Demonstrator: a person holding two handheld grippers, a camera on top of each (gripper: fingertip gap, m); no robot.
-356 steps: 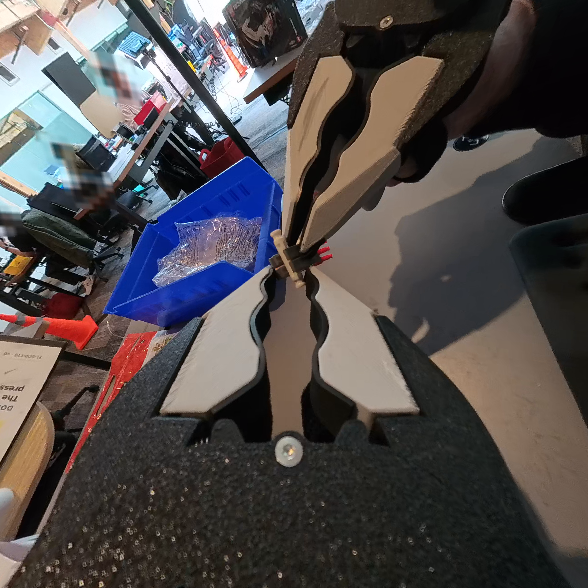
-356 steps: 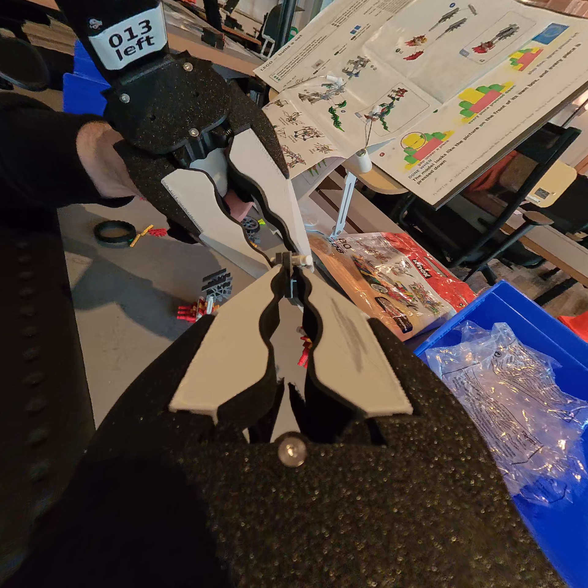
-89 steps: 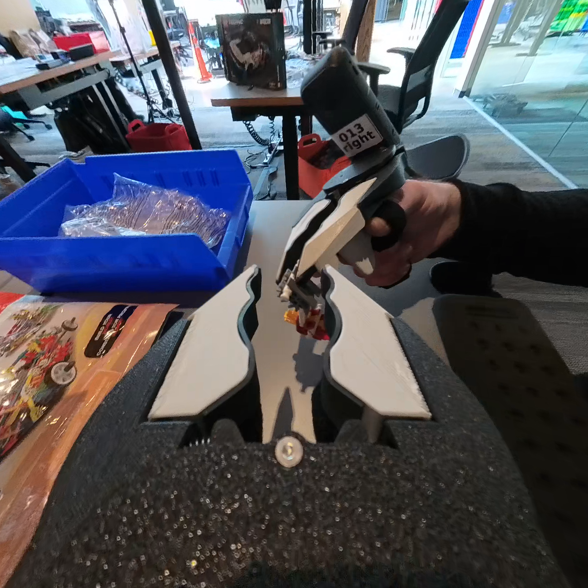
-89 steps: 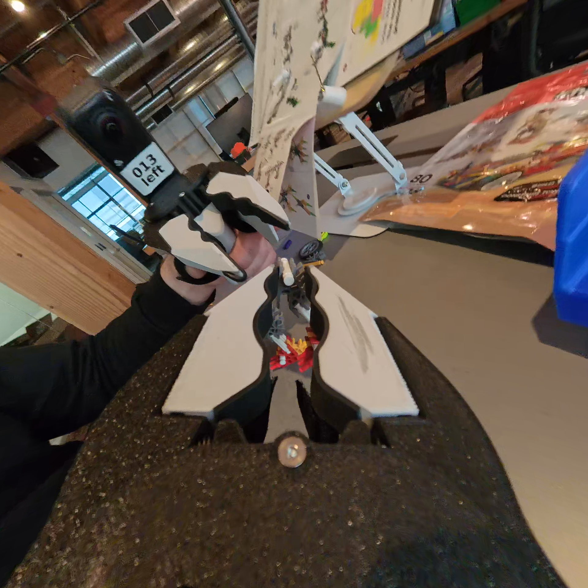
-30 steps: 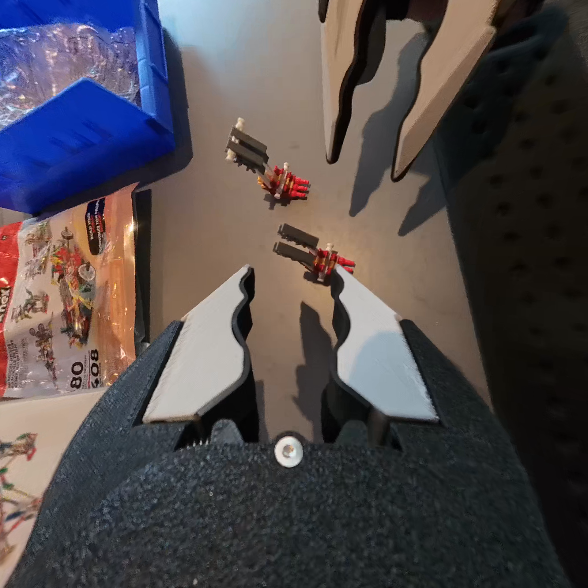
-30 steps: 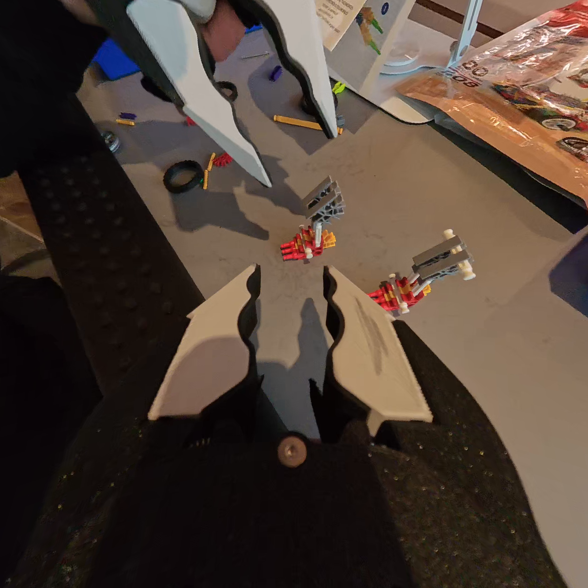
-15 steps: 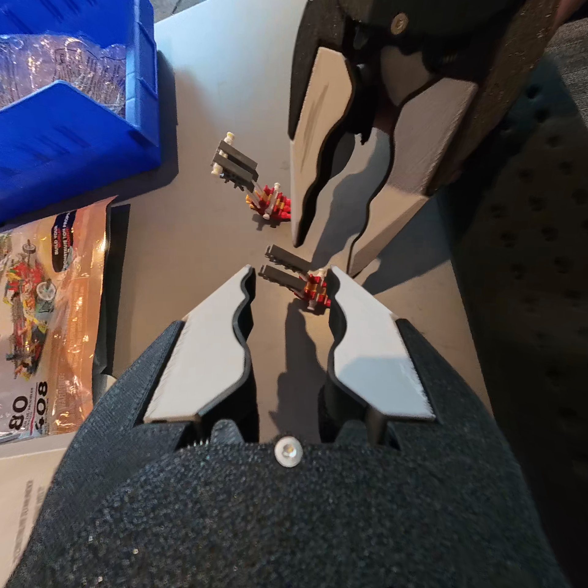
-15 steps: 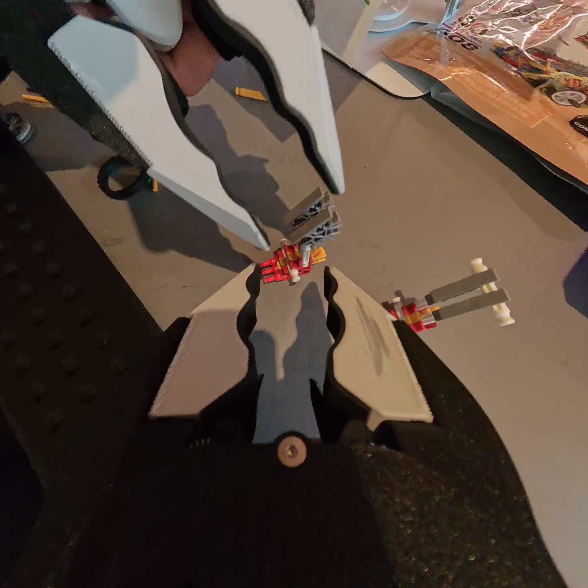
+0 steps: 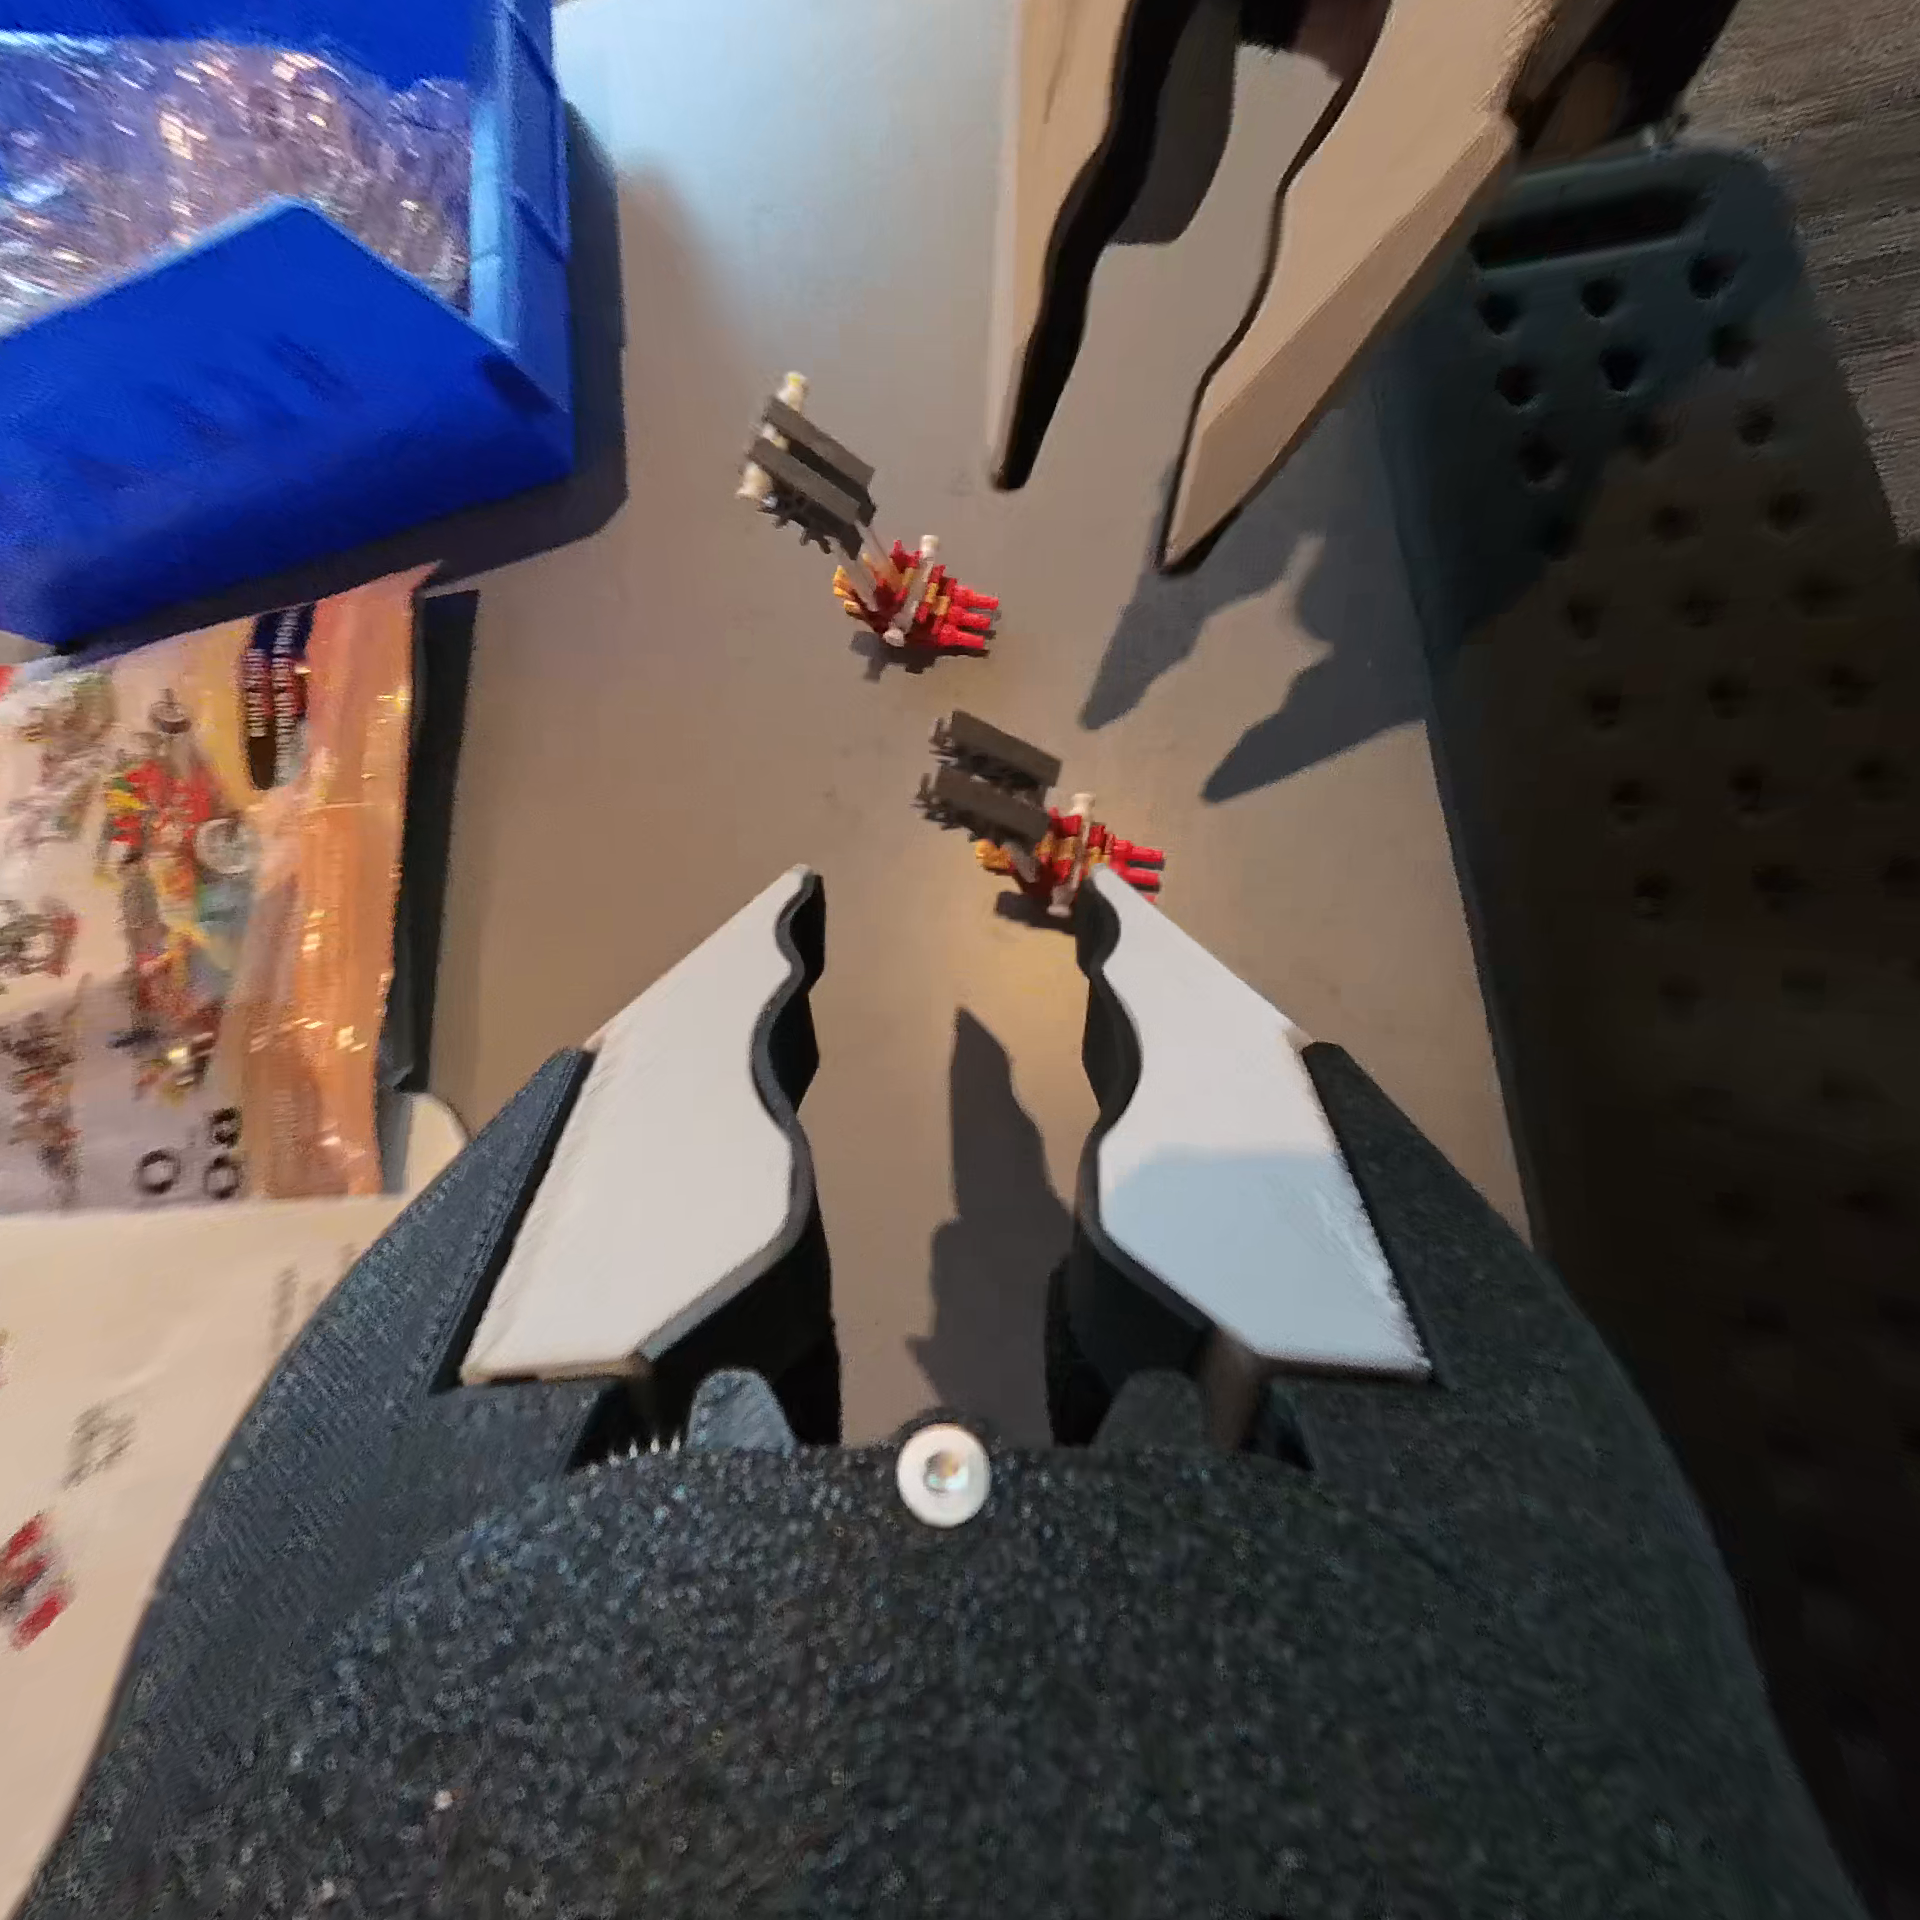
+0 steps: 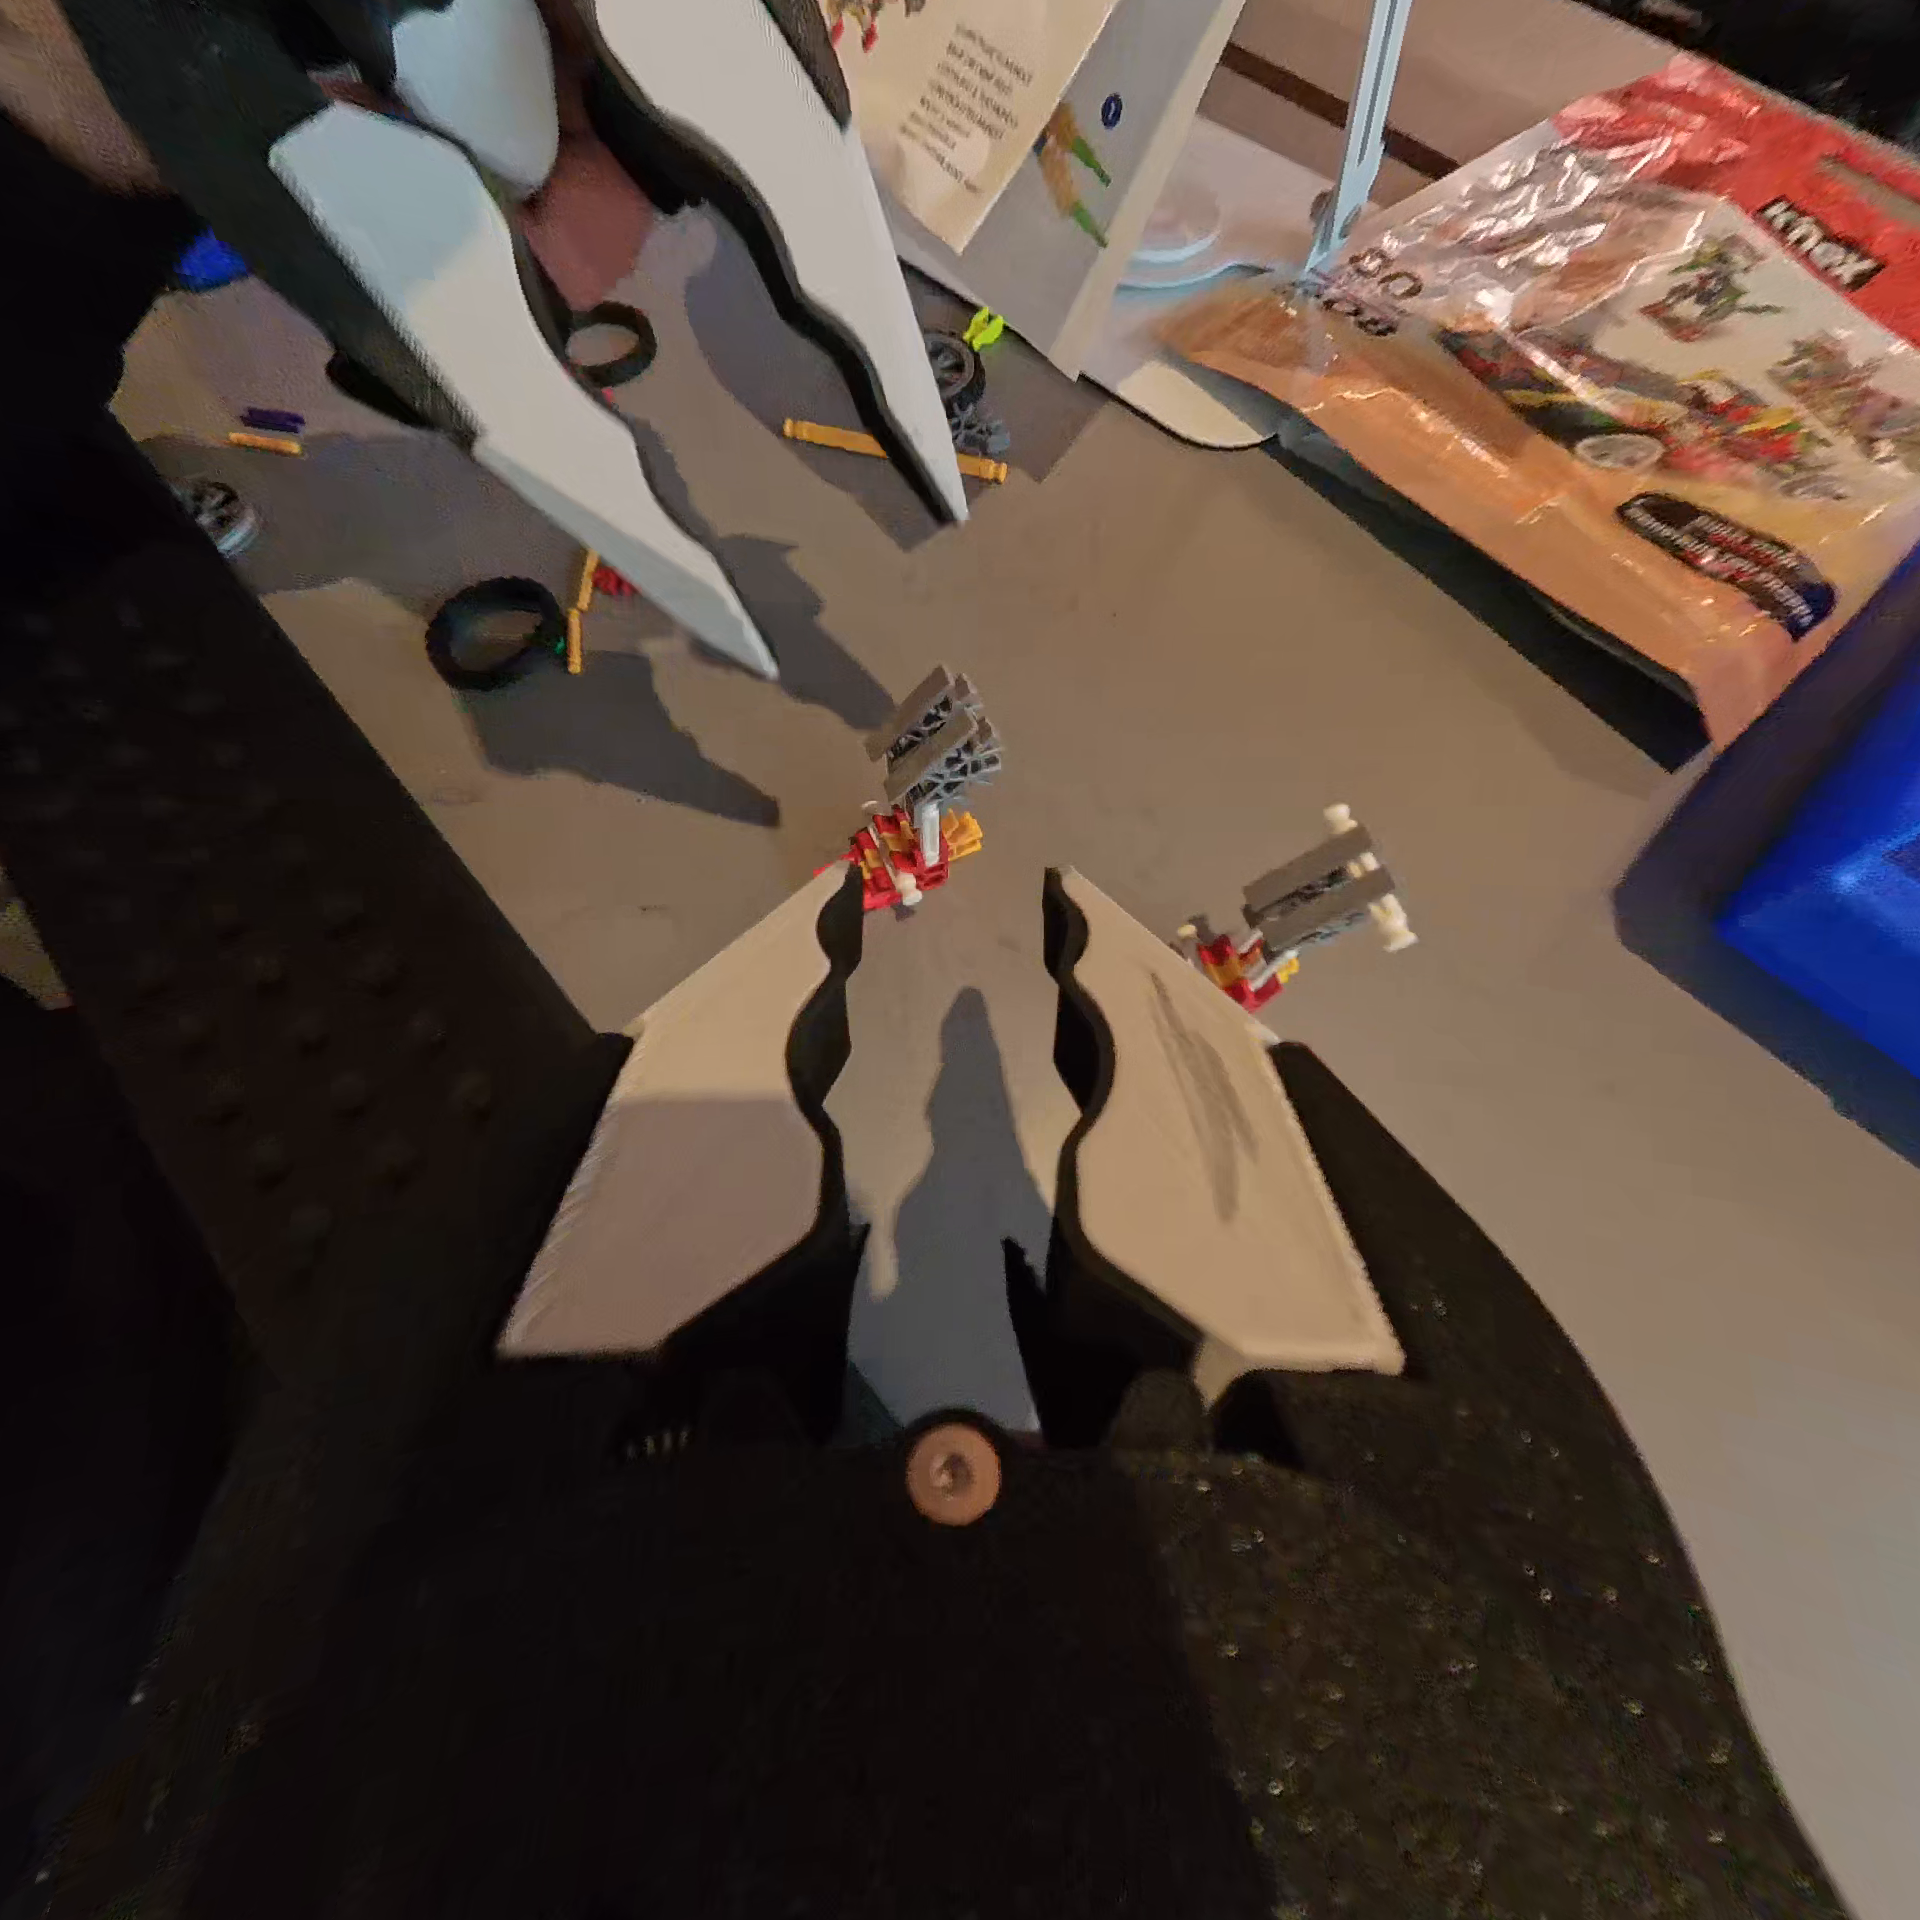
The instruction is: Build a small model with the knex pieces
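Both up off the gray table [image 9: 665,727] vs 0.5 s ago, left gripper [image 9: 951,888] & right gripper [image 10: 951,883] spread, empty, two small red-and-gray assemblies [image 9: 1039,816] [image 9: 868,525] lying loose below.

Blue bin [image 9: 260,436] cut off, blurred.

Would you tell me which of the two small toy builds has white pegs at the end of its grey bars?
The build nearer the blue bin; the other one shows none.
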